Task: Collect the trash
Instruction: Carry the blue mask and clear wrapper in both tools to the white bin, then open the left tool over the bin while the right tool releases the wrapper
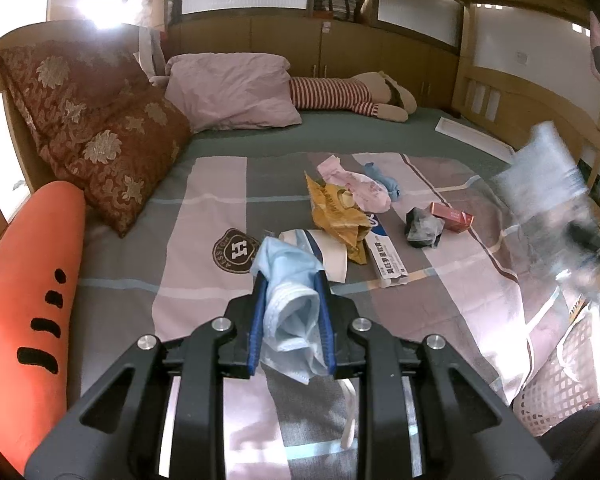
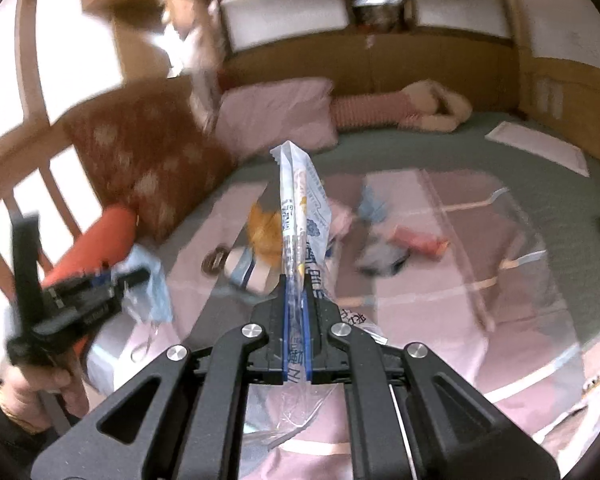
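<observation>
My left gripper [image 1: 290, 280] is shut on a crumpled light-blue face mask [image 1: 290, 304], held above the bed; the right wrist view shows it too, the left gripper [image 2: 130, 280] blurred at the left. A clear plastic wrapper with blue print [image 2: 300, 208] stands up between the shut pads of my right gripper [image 2: 296, 280]. From the left wrist view that wrapper [image 1: 548, 184] is a blur at the right edge. On the checked bedsheet [image 1: 204, 264] lie a yellow wrapper [image 1: 336, 216], a pink wrapper [image 1: 360, 188], a blue cloth scrap [image 1: 384, 180], a white box [image 1: 386, 252], a grey wad [image 1: 422, 226] and a red box [image 1: 452, 216].
An orange carrot cushion [image 1: 32, 288] and brown patterned pillows [image 1: 100, 136] line the left side. A pink pillow [image 1: 232, 92] and a striped plush toy [image 1: 352, 96] lie at the back. A white lattice basket [image 1: 560, 384] stands at the lower right. A hand [image 2: 32, 392] holds the left tool.
</observation>
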Motion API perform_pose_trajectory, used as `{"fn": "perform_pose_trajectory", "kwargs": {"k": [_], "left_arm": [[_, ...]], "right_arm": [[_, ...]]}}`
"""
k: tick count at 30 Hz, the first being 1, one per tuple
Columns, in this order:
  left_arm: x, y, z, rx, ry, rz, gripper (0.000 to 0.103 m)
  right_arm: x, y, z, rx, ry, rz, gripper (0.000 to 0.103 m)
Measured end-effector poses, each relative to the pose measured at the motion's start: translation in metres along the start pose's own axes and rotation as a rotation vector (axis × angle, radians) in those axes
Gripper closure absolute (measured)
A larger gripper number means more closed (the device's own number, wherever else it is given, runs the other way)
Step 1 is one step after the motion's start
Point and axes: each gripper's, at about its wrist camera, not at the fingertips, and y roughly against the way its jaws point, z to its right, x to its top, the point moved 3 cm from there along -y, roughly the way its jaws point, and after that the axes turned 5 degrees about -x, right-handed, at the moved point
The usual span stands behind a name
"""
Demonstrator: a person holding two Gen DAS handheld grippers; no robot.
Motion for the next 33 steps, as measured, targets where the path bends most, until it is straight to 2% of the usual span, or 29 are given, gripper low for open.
{"fn": "perform_pose_trajectory", "kwargs": {"k": [3,6,9,12,15,16,17,18,21,22,24,25,29,30,31,32,33], "left_arm": [[0.000,0.002,0.001,-0.008,-0.005,0.000,0.079],[0.000,0.005,0.005,-0.028,-0.012,0.005,0.079],[0.001,0.007,0.019,-0.062,-0.038,0.009,0.079],[0.005,0.004,0.044,-0.126,-0.053,-0.006,0.079],[0.009,0.005,0.103,-0.228,-0.131,-0.020,0.079],[0.010,0.005,0.125,-0.274,-0.149,-0.032,0.079],[0.010,0.006,0.144,-0.312,-0.159,-0.043,0.079],[0.010,0.008,0.175,-0.371,-0.174,-0.062,0.079],[0.006,0.018,0.247,-0.494,-0.230,-0.102,0.079],[0.002,0.026,0.286,-0.550,-0.282,-0.114,0.079],[-0.004,0.034,0.329,-0.609,-0.339,-0.130,0.079],[-0.009,0.039,0.362,-0.649,-0.380,-0.148,0.079],[-0.025,0.050,0.436,-0.755,-0.463,-0.198,0.075],[-0.029,0.052,0.452,-0.783,-0.481,-0.217,0.073],[-0.032,0.052,0.462,-0.795,-0.495,-0.233,0.058],[-0.033,0.050,0.467,-0.783,-0.502,-0.236,0.022],[-0.032,0.048,0.470,-0.757,-0.502,-0.229,0.007]], "right_arm": [[-0.001,0.050,0.050,-0.083,-0.062,0.073,0.097],[-0.018,0.099,0.112,-0.212,-0.130,0.101,0.097],[-0.052,0.135,0.170,-0.362,-0.181,0.068,0.097],[-0.097,0.153,0.212,-0.455,-0.250,-0.007,0.097],[-0.140,0.156,0.240,-0.509,-0.318,-0.071,0.096],[-0.152,0.153,0.247,-0.512,-0.347,-0.100,0.094],[-0.163,0.147,0.257,-0.502,-0.382,-0.147,0.080],[-0.170,0.144,0.262,-0.491,-0.413,-0.167,0.061],[-0.166,0.168,0.271,-0.477,-0.496,-0.063,0.042],[-0.158,0.181,0.272,-0.492,-0.511,-0.007,0.038],[-0.142,0.218,0.275,-0.534,-0.557,0.131,0.028],[-0.135,0.235,0.276,-0.535,-0.579,0.196,0.027],[-0.113,0.286,0.272,-0.541,-0.608,0.373,0.021],[-0.109,0.294,0.268,-0.536,-0.600,0.400,0.021],[-0.103,0.300,0.263,-0.530,-0.585,0.419,0.021],[-0.097,0.301,0.257,-0.521,-0.567,0.426,0.020],[-0.093,0.300,0.253,-0.511,-0.553,0.425,0.020]]}}
